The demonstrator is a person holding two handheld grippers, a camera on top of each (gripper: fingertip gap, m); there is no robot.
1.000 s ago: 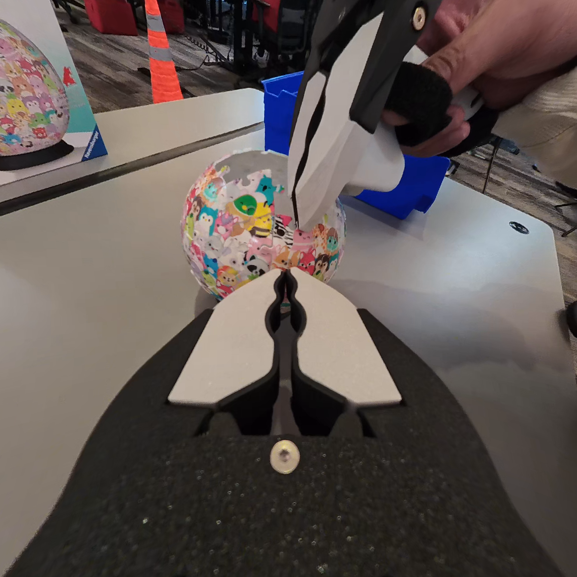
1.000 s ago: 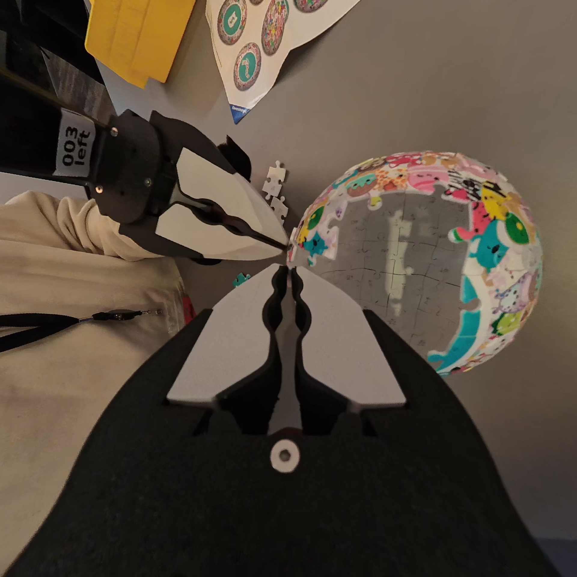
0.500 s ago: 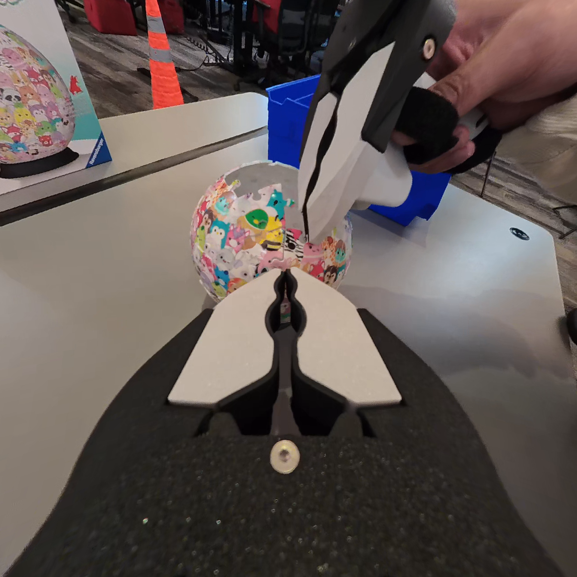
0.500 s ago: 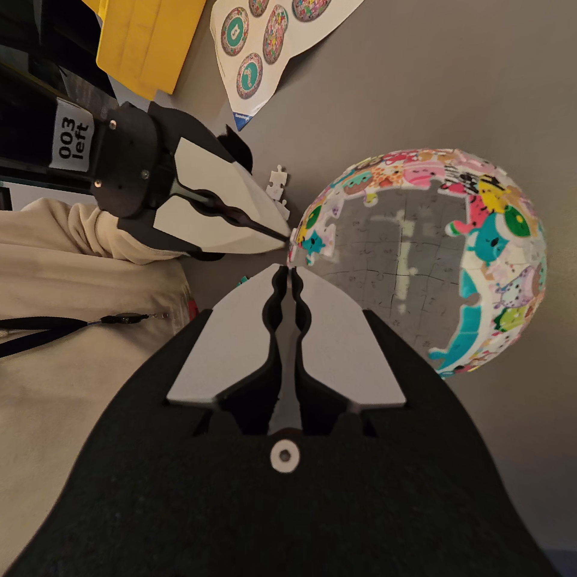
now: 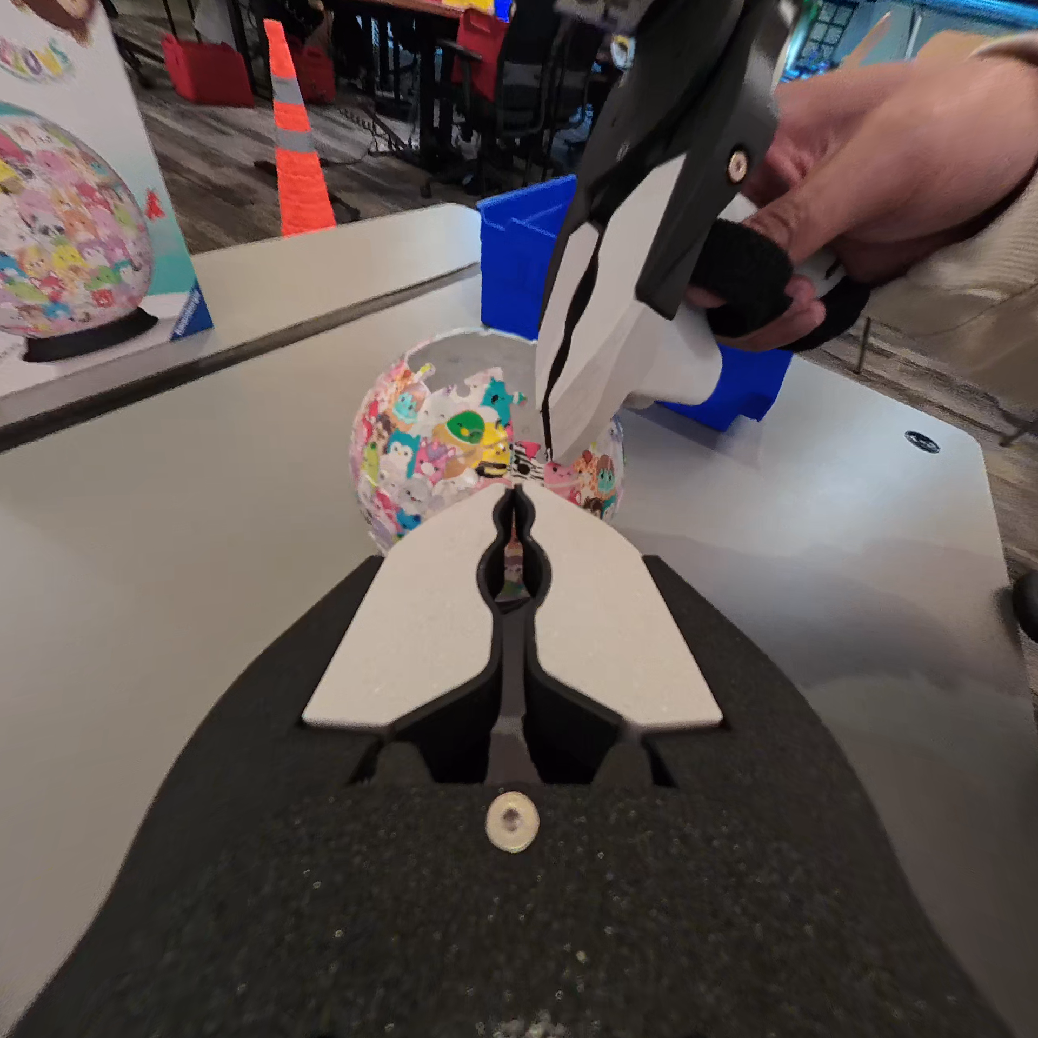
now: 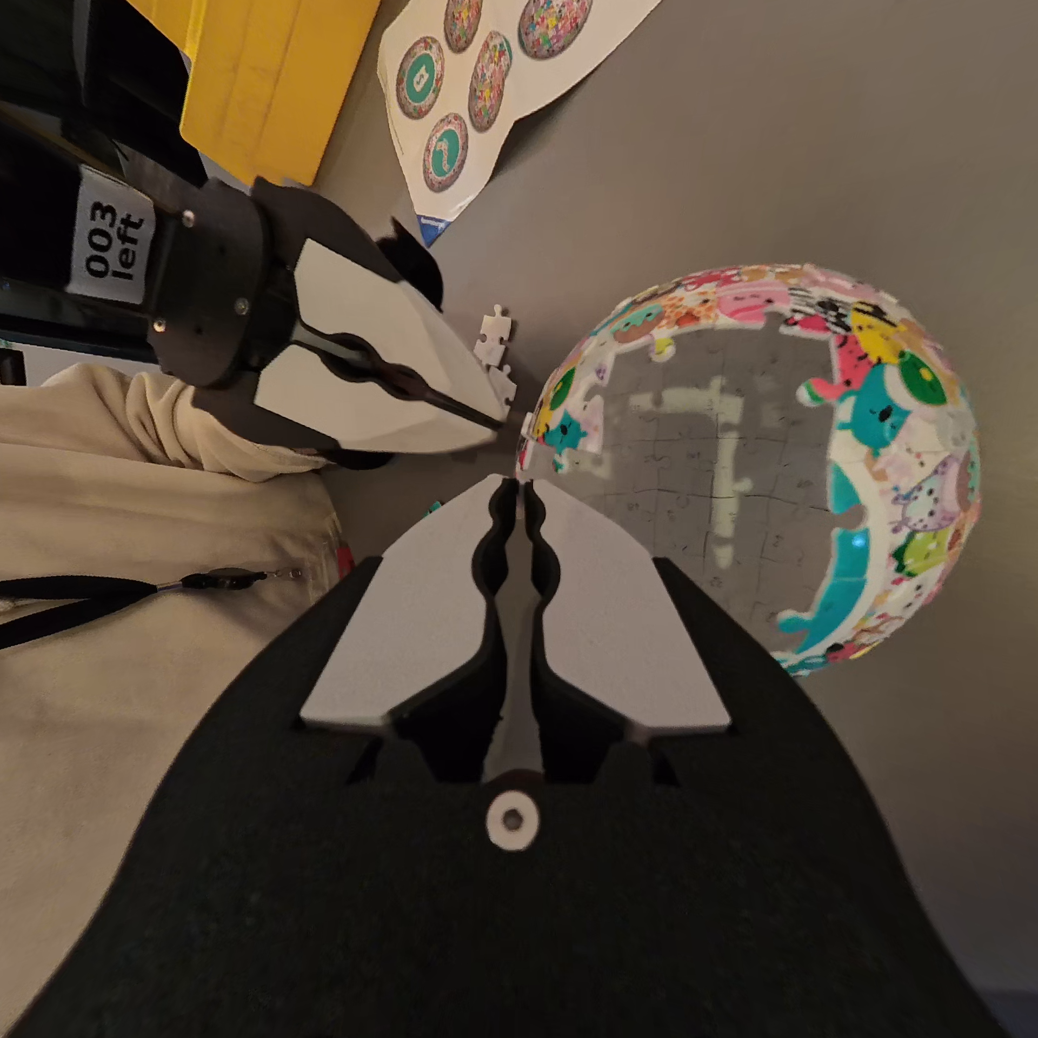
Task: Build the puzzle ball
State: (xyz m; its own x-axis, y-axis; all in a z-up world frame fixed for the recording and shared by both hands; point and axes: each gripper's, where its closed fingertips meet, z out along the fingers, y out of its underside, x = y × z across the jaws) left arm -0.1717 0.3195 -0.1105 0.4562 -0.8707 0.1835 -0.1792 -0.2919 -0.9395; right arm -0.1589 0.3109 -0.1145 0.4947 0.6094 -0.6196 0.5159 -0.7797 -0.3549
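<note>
Left gripper (image 6: 497, 424) backed slightly off the puzzle ball (image 5: 449, 444), jaws closed, empty; right gripper (image 5: 547, 449) closed at ball's open rim, grip unclear; ball on surface (image 5: 168, 505).

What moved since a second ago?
The left gripper backed away a little from the puzzle ball, so a small gap now shows at the ball's rim. The right gripper kept its tip at the ball's open edge. Both jaws stayed shut, and the ball stayed put.
</note>
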